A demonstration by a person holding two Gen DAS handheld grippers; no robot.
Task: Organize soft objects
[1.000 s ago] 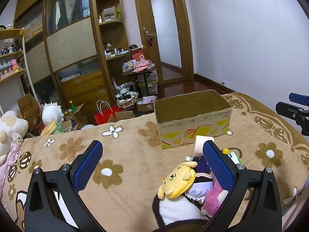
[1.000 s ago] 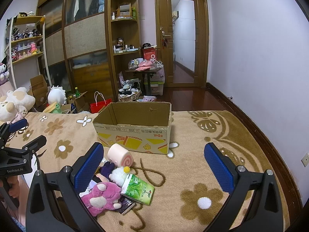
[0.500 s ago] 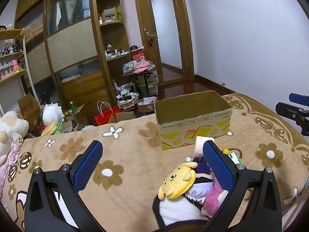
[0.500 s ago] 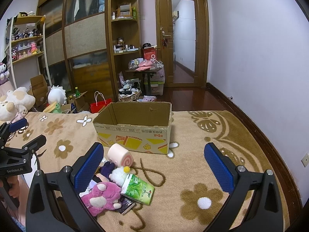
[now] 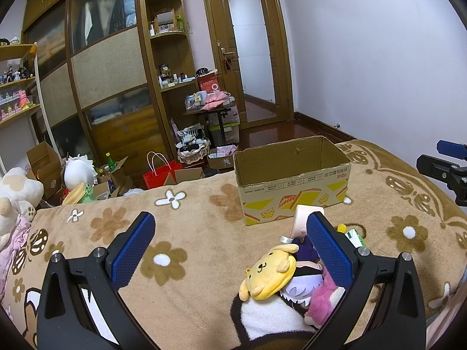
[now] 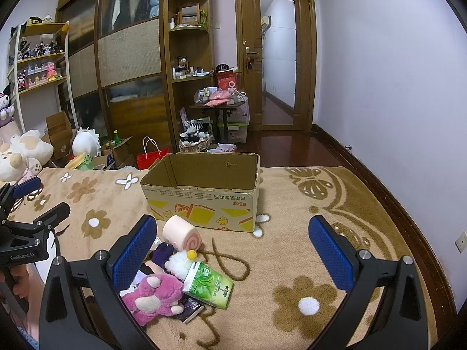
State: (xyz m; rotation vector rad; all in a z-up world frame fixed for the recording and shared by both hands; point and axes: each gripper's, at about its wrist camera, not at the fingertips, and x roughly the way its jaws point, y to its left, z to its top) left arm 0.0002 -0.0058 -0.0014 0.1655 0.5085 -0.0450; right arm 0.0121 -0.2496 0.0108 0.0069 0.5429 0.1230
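Observation:
An open, empty cardboard box (image 5: pixel 294 180) (image 6: pixel 201 195) stands on a brown flowered blanket (image 5: pixel 189 233). In front of it lies a pile of soft things: a yellow dog plush (image 5: pixel 267 274), a pink bear plush (image 6: pixel 156 294), a pink roll cushion (image 6: pixel 182 233), a white fluffy toy (image 6: pixel 179 264) and a green tissue pack (image 6: pixel 210 284). My left gripper (image 5: pixel 230 248) is open and empty, just left of the pile. My right gripper (image 6: pixel 230 250) is open and empty, with the pile at its left finger. The left gripper also shows in the right wrist view (image 6: pixel 32 227).
The bed's far edge drops to a cluttered floor with a red bag (image 6: pixel 150 157), cardboard boxes and a basket (image 6: pixel 195 143). Big plush toys (image 6: pixel 23 151) sit at the left. A purple wall runs along the right, with a wooden door (image 6: pixel 275 67) behind.

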